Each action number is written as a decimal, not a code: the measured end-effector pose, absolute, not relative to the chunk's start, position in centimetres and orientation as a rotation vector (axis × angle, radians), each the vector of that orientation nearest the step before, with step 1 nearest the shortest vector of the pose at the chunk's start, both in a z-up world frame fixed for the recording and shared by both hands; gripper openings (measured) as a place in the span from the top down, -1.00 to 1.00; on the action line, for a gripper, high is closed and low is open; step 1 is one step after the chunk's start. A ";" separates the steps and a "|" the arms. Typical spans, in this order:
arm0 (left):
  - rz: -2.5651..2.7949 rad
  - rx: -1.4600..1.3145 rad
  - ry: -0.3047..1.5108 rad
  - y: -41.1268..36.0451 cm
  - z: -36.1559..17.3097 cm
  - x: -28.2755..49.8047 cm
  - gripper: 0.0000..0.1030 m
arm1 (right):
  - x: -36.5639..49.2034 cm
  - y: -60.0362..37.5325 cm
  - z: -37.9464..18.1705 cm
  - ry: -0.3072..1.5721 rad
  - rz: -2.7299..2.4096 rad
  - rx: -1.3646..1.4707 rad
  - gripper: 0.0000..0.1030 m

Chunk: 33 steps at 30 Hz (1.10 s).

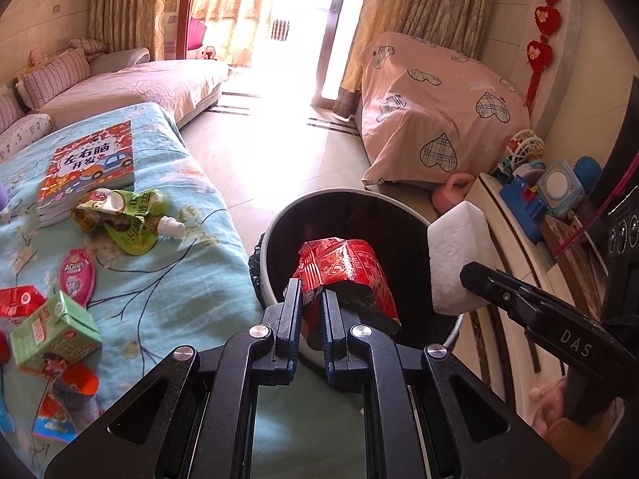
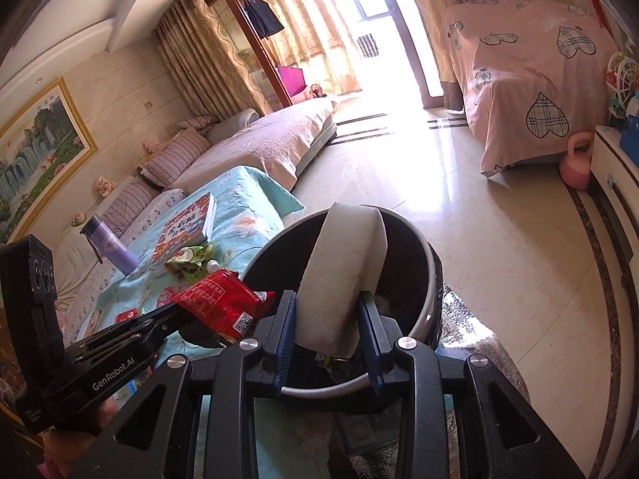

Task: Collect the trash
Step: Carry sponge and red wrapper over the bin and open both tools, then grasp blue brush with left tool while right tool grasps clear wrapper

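Left gripper [image 1: 310, 295] hides wrapper [image 1: 347, 271] base, bin [image 1: 359, 199] bottom unseen

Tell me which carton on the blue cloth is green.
The green carton lying tilted near the cloth's front-left edge. The other carton, just left of it, is red and white, and the green pouch by the book is no carton.

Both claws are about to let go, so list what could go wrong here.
1. The foam block in the right claw is held near the bin rim and may tip outside.
2. The red wrapper in the left claw is light and crumpled; it could cling to the fingers.
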<state>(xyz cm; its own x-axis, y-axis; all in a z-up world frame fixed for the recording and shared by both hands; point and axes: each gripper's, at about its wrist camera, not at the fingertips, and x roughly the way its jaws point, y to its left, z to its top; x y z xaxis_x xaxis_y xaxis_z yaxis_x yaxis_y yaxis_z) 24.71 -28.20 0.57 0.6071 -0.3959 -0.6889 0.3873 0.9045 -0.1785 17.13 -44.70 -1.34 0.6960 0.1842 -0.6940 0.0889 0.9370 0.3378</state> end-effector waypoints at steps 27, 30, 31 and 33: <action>-0.414 -0.027 0.794 -21.9 0.5 19.2 -0.13 | 13.9 -42.5 -1.0 0.762 0.094 0.451 -0.90; -0.389 -0.047 0.789 -19.7 0.5 18.1 -0.17 | 12.9 -41.3 -0.9 0.749 0.104 0.451 -0.94; -0.381 -0.056 0.791 -18.9 0.4 17.8 -0.18 | 12.5 -40.7 -0.9 0.749 0.107 0.447 -0.94; -0.361 -0.077 0.795 -17.3 0.1 17.1 -0.18 | 11.8 -39.5 -1.0 0.744 0.116 0.440 -0.94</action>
